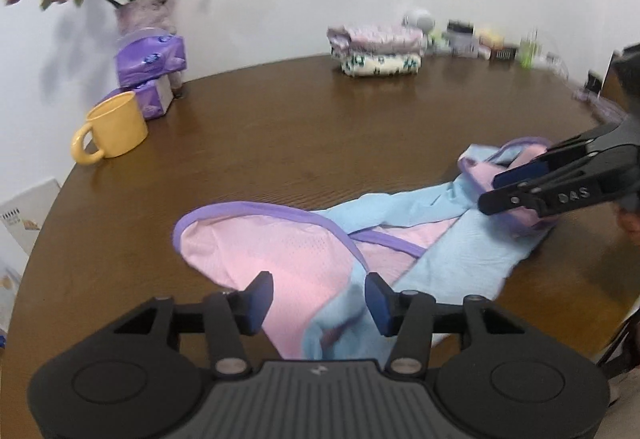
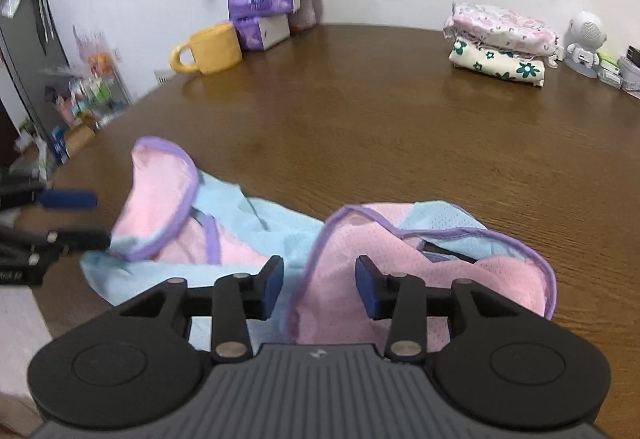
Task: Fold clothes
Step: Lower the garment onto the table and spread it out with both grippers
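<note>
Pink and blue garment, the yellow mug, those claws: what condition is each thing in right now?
Pink and blue mesh garment with purple trim: unfolded, crumpled on the table.
Yellow ceramic mug: upright.
Stack of floral clothes: folded.
Purple tissue packs: stacked.
Left claw: open over the garment.
Right claw: open over the garment.

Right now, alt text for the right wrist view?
The right gripper hangs open over a crumpled pink and blue garment with purple trim on a brown table. The left gripper enters at left; yellow mug and folded clothes sit behind.
</note>
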`<state>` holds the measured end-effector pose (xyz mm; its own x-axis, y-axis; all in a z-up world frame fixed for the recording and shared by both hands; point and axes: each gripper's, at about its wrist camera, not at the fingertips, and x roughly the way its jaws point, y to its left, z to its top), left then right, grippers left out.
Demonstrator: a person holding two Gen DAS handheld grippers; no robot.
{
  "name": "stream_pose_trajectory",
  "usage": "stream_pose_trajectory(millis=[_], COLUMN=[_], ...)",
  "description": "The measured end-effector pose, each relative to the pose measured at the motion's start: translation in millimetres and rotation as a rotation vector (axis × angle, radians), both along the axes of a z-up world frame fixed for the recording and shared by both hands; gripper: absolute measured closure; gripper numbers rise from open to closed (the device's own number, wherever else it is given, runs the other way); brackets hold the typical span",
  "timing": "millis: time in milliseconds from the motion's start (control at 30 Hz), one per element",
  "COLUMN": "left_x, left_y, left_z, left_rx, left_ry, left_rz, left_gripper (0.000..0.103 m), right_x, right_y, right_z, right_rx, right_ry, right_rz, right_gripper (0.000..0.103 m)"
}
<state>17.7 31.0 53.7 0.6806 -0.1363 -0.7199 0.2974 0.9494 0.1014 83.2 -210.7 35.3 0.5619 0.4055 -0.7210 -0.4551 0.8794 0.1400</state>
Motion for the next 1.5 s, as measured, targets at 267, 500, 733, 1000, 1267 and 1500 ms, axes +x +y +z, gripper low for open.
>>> stream_pose_trajectory(millis=[267,500,733,1000,1267,1500], left_x=[48,103,164,161,140,118], left_y=[-10,-5,24,50,50,39], left_z=[-24,-27,-28,-25,-29,-19], left_rx=[0.009,-0.018,-0.103,-0.221,-0.283,-0.275], left_ry=[0.066,0.044,0.054,0.079,0.094,0.067], left_rz=[-0.077,-0.045,0.025,0.004,0.021,0.027], left_gripper=[0.074,0.096,0.102,0.1,0.096,0.08], right_x=[17,65,119,126,93,62], right_y=[-1,2,6,-28,-115,-173], right_z=[-10,-7,6,21,26,23], right_rx=[-0.02,-0.04,-0.03,0.019,0.151,0.22], right_ry=[0.008,0.005,-0.046,-0.045,-0.027,-0.059], right_rz=[0.001,-0.051,-0.162,-0.289,-0.455,-0.548], right_gripper=[0.1,0.1,0.1,0.1,0.1,0.1])
